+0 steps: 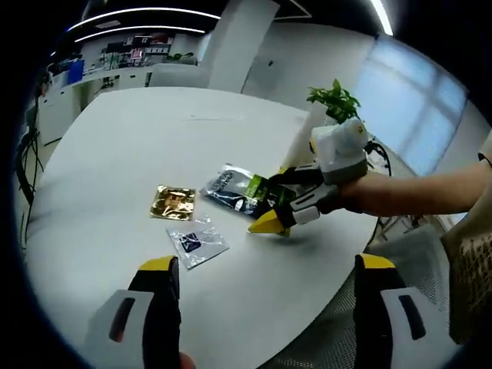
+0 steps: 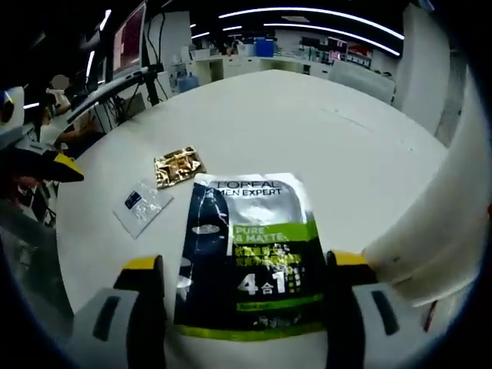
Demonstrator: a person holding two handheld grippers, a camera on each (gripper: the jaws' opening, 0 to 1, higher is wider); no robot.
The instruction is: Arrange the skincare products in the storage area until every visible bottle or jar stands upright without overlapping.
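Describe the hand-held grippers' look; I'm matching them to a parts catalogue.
The left hand-held gripper has two black jaws capped with yellow tips, on pale grey bases with dark slots. The right hand-held gripper has the same build. Seen from the left gripper view, the right hand-held gripper also has a white-and-grey body and a yellow wedge-shaped tip.

Left gripper view: high, farther back, facing across table [image 1: 154, 138]. Right gripper view: low, close over pouch [image 2: 250, 254]. Shared: pouch, gold sachet [image 1: 174, 202], seemingly clear sachet [image 1: 196, 243].

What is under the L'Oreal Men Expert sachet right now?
The L'Oreal sachet lies flat on the white table, between the open right claw. Its near edge sits on bare tabletop. Anything beneath its middle is covered. The gold sachet and clear sachet lie apart, beside it.
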